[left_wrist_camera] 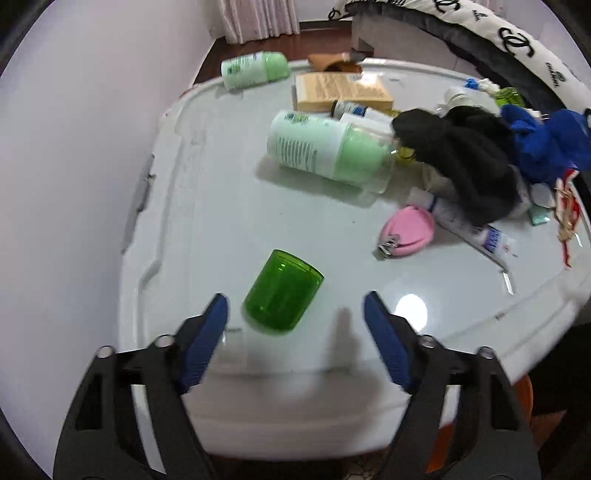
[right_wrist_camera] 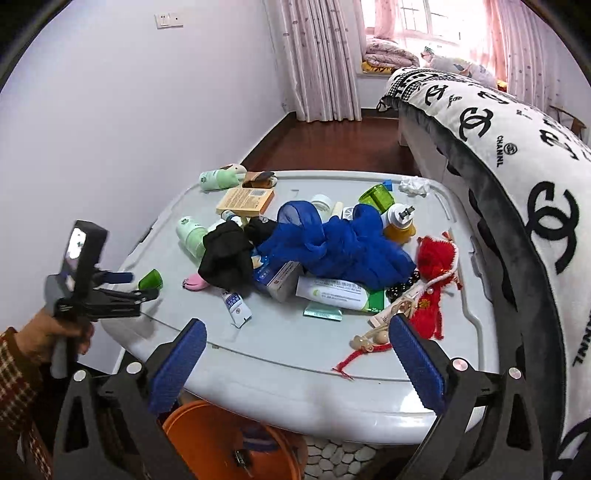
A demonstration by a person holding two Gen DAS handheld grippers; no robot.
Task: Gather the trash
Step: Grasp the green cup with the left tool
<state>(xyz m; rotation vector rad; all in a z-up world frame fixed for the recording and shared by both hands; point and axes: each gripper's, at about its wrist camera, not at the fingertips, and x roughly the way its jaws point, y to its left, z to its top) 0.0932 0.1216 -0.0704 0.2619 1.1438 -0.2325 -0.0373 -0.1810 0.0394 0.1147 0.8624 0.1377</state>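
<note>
We see both views bright and evenly lit. In the right wrist view daylight pours through the window (right_wrist_camera: 424,18) behind pink curtains (right_wrist_camera: 321,59), which blows out to white-pink. In the left wrist view a round glare spot (left_wrist_camera: 410,309) sits on the glossy white bench (left_wrist_camera: 207,206), and soft grey shadows fall under the green cup (left_wrist_camera: 282,293) and the mint bottle (left_wrist_camera: 328,151). We note slight motion blur on the blue pads (left_wrist_camera: 207,343) of the left gripper (left_wrist_camera: 295,345). Fisheye bending curves the bench rim and the wall (right_wrist_camera: 129,110), and black vignette fills every corner.
</note>
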